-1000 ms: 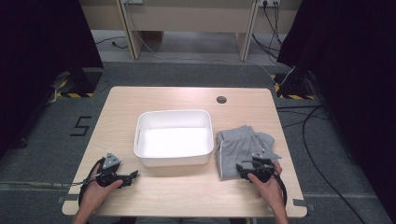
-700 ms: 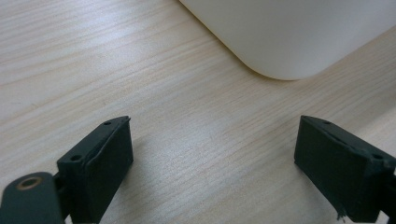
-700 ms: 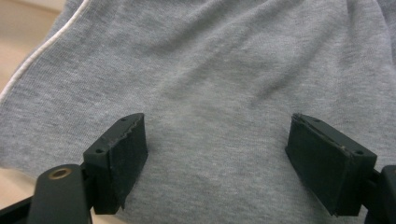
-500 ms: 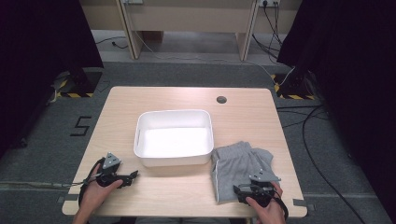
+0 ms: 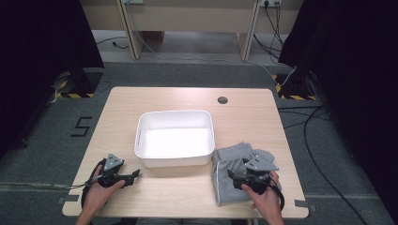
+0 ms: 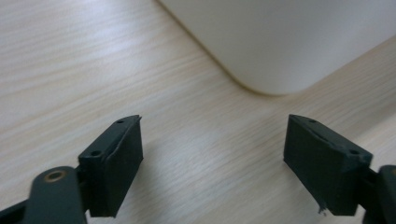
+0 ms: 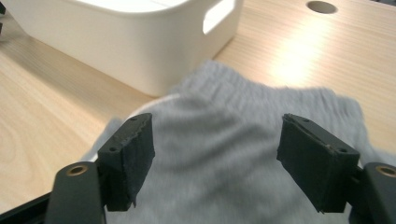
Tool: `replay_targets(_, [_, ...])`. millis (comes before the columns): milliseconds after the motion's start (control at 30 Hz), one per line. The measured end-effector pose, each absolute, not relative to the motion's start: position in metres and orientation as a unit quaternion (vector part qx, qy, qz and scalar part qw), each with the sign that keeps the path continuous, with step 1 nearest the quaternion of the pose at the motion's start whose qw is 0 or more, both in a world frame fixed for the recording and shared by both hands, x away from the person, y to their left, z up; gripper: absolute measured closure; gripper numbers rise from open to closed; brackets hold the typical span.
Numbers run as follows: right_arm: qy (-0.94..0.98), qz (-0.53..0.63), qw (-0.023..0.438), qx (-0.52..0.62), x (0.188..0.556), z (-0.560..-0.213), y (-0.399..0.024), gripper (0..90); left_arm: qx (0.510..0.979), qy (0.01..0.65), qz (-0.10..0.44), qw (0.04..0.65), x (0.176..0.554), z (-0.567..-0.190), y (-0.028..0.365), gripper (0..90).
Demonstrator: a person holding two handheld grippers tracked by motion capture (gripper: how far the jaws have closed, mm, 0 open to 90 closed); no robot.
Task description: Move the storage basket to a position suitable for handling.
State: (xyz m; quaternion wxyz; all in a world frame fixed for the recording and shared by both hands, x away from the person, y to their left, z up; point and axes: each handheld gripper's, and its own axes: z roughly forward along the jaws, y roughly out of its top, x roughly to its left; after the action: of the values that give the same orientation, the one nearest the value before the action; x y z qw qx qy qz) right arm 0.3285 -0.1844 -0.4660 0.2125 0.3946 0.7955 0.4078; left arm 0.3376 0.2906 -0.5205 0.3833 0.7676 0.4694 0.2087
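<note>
I'm using the white bin (image 5: pixel 174 138) as my reference. The grey garment (image 5: pixel 234 176) is lying on the table (image 5: pixel 155 101) just right of the bin's near right corner, its left edge close to the bin wall, touching or not I can't tell. Against the earlier frames it's sitting closer to the near table edge and slightly left: it has been dragged toward me, and it's more bunched now.

My right gripper (image 5: pixel 233 176) is over the garment, near side of the bin's right corner, pointing left. Compared with a second ago it's further toward me. Its jaws have just been closing a bit but are standing wide; in the right gripper view (image 7: pixel 217 161) the grey knit is lying between and below the pads (image 7: pixel 135 154), pads not pressing on it. That view is blurring slightly.

My left gripper (image 5: pixel 135 174) is resting near the bin's near left corner, same spot as before. Its jaws have also just been narrowing some, yet they're gaping wide in the left gripper view (image 6: pixel 212 161), bare tabletop between them, bin corner (image 6: pixel 280 56) ahead.
</note>
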Motion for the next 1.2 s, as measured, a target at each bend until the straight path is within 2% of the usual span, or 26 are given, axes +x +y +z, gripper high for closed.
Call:
replay_targets(33, [0.798, 0.408, 0.211, 0.390, 0.339, -0.465, -0.180, 30.2, 0.768, 0.463, 0.209, 0.391, 0.338, -0.519, 0.285, 23.0])
replay_targets(233, [0.803, 0.417, 0.192, 0.381, 0.364, -0.462, -0.164, 29.8, 0.774, 0.449, 0.214, 0.391, 0.347, -0.518, 0.266, 24.7])
replay_targets(467, [0.819, 0.422, 0.185, 0.341, 0.376, -0.458, -0.137, 31.8, 0.783, 0.434, 0.208, 0.395, 0.350, -0.515, 0.256, 28.9])
replay_targets(633, [0.823, 0.432, 0.159, 0.333, 0.386, -0.462, -0.122, 33.2, 0.784, 0.435, 0.205, 0.393, 0.357, -0.513, 0.251, 28.9])
replay_targets(933, [0.809, 0.445, 0.150, 0.353, 0.407, -0.467, -0.125, 33.3, 0.780, 0.433, 0.202, 0.404, 0.380, -0.512, 0.248, 29.3])
replay_targets(1200, [0.808, 0.438, 0.167, 0.356, 0.425, -0.465, -0.130, 29.4, 0.784, 0.425, 0.210, 0.401, 0.399, -0.510, 0.234, 29.8])
